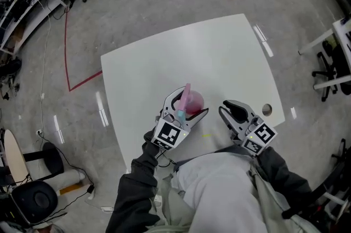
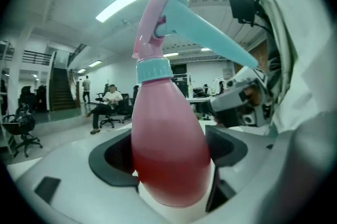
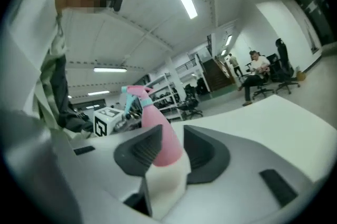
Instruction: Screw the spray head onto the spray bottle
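Head view. A white tabletop [image 1: 219,56] stands on a grey floor [image 1: 137,1] marked with red tape [image 1: 68,45]. Near the tabletop's 6 o'clock edge, close to the person, the left gripper [image 1: 189,101] holds the pink bottle [image 1: 196,101]. The spray head [image 1: 185,97] sits on the bottle's neck and reaches toward 12 o'clock. The right gripper [image 1: 226,107] lies at 3 o'clock from the bottle, near it but apart, and touches nothing.

Left gripper view. The bottle [image 2: 168,154] fills the gap between the two dark fingers [image 2: 113,157], which are closed against its lower body on both sides. A teal collar [image 2: 154,70] joins the bottle to the spray head [image 2: 174,17]. The pink top leans toward 1 o'clock and the teal trigger slants down toward 4 o'clock. How tightly the collar is screwed down cannot be told, and the base is hidden behind the gripper body, so contact with the tabletop is also unclear.

Right gripper view. The fingers [image 3: 139,152] stand slightly apart with nothing gripped. The bottle [image 3: 160,138] shows through the narrow gap, farther off, with the left gripper's marker cube [image 3: 105,120] at 9 o'clock from it. A person [image 3: 257,72] sits on a chair in the background at 2 o'clock.
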`<state>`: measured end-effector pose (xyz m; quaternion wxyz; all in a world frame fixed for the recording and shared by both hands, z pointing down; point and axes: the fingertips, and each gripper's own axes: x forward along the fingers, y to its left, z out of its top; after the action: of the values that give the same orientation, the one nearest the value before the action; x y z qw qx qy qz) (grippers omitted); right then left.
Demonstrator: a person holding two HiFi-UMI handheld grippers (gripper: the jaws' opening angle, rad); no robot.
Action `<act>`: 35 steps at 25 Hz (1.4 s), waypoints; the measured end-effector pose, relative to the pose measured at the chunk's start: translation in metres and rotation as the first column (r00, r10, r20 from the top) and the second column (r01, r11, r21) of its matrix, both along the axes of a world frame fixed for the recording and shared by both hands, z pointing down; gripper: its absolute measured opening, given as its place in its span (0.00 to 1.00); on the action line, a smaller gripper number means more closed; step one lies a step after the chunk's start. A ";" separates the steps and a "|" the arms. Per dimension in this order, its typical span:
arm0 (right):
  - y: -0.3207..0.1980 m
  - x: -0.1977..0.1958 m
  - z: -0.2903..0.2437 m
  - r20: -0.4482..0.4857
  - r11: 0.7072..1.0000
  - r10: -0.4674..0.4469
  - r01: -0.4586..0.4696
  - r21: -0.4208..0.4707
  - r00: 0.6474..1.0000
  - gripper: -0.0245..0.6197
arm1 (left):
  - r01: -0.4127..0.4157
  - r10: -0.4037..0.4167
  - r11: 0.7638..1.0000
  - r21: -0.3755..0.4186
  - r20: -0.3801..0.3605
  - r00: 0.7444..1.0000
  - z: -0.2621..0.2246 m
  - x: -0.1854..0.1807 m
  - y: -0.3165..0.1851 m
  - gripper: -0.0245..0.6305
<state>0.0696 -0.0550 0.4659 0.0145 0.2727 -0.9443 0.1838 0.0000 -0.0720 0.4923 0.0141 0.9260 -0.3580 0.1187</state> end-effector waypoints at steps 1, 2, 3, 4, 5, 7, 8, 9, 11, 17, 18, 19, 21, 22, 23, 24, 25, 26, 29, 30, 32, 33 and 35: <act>0.004 -0.010 -0.018 0.031 0.997 -0.071 0.070 0.026 0.997 0.29 | -0.055 0.055 0.998 -0.004 0.015 0.998 -0.004 0.004 0.012 0.67; 0.010 -0.020 -0.035 0.035 0.987 -0.152 0.150 0.065 0.988 0.36 | -0.113 0.113 0.994 -0.011 0.037 0.993 -0.005 0.008 0.025 0.67; 0.018 -0.032 -0.051 0.012 0.966 -0.236 0.234 0.113 0.972 0.42 | -0.175 0.176 0.984 -0.022 0.060 0.982 -0.005 0.012 0.038 0.67; 0.028 -0.043 -0.065 -0.032 0.935 -0.317 0.318 0.158 0.948 0.49 | -0.240 0.242 0.970 -0.038 0.081 0.967 -0.005 0.017 0.052 0.67; 0.039 -0.054 -0.077 -0.086 0.896 -0.389 0.398 0.195 0.917 0.50 | -0.302 0.306 0.952 -0.057 0.097 0.947 -0.004 0.022 0.065 0.67; 0.060 -0.069 -0.092 -0.205 0.810 -0.494 0.533 0.244 0.845 0.59 | -0.399 0.407 0.913 -0.090 0.123 0.905 -0.007 0.031 0.085 0.67; 0.069 -0.073 -0.096 -0.265 0.766 -0.530 0.589 0.257 0.805 0.61 | -0.429 0.439 0.898 -0.098 0.138 0.888 -0.009 0.034 0.092 0.67; 0.076 -0.076 -0.098 -0.314 0.728 -0.555 0.632 0.264 0.771 0.61 | -0.445 0.456 0.890 -0.099 0.155 0.876 -0.010 0.037 0.096 0.67; 0.079 -0.080 -0.102 -0.350 0.707 -0.554 0.649 0.281 0.755 0.60 | -0.436 0.443 0.896 -0.079 0.171 0.880 -0.012 0.041 0.097 0.67; 0.037 -0.073 -0.101 -0.233 0.929 -0.287 0.330 0.169 0.929 0.14 | -0.193 0.190 0.981 0.028 0.101 0.977 -0.014 0.042 0.071 0.67; 0.025 -0.067 -0.096 -0.225 0.970 -0.190 0.218 0.104 0.956 0.14 | -0.132 0.127 0.990 0.041 0.108 0.986 -0.014 0.042 0.068 0.67; 0.015 -0.059 -0.092 -0.222 0.994 -0.092 0.103 0.042 0.971 0.14 | -0.063 0.055 0.996 0.058 0.141 0.988 -0.014 0.043 0.065 0.67; 0.007 -0.043 -0.093 -0.218 0.999 0.036 -0.032 0.020 0.975 0.14 | 0.062 -0.083 0.993 0.104 0.218 0.972 -0.013 0.053 0.058 0.66; 0.010 -0.040 -0.099 -0.213 0.997 0.048 -0.035 0.067 0.976 0.14 | 0.097 -0.121 0.988 0.122 0.213 0.969 -0.016 0.058 0.057 0.66; 0.016 -0.041 -0.108 -0.206 0.992 0.028 -0.001 0.126 0.978 0.14 | 0.110 -0.133 0.985 0.133 0.179 0.975 -0.021 0.061 0.058 0.66; 0.025 -0.046 -0.117 -0.197 0.983 -0.020 0.055 0.176 0.980 0.15 | 0.109 -0.128 0.984 0.140 0.131 0.983 -0.028 0.061 0.059 0.66; 0.033 -0.053 -0.125 -0.185 0.972 -0.079 0.116 0.203 0.980 0.19 | 0.102 -0.115 0.984 0.145 0.088 0.989 -0.034 0.058 0.061 0.66; 0.039 -0.055 -0.131 -0.169 0.963 -0.137 0.171 0.208 0.976 0.24 | 0.095 -0.106 0.984 0.149 0.066 0.992 -0.039 0.054 0.063 0.66; 0.043 -0.039 -0.135 -0.179 0.944 -0.222 0.257 0.207 0.958 0.25 | 0.128 -0.143 0.982 0.138 0.100 0.985 -0.036 0.036 0.059 0.66; 0.043 -0.033 -0.132 -0.203 0.942 -0.220 0.262 0.212 0.954 0.25 | 0.153 -0.168 0.980 0.129 0.121 0.978 -0.035 0.030 0.056 0.66; 0.050 -0.036 -0.127 -0.224 0.937 -0.235 0.282 0.207 0.946 0.25 | 0.203 -0.223 0.970 0.135 0.148 0.964 -0.037 0.018 0.051 0.66; 0.057 -0.044 -0.129 -0.212 0.931 -0.256 0.300 0.207 0.943 0.25 | 0.225 -0.247 0.963 0.149 0.149 0.958 -0.041 0.014 0.048 0.66; 0.071 -0.060 -0.137 -0.167 0.916 -0.303 0.335 0.220 0.938 0.25 | 0.238 -0.259 0.957 0.164 0.124 0.958 -0.050 0.011 0.046 0.66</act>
<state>0.0093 0.0162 0.3285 0.0719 0.1258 -0.9885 0.0429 0.0114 -0.0260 0.4423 -0.0653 0.8611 -0.4796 0.1559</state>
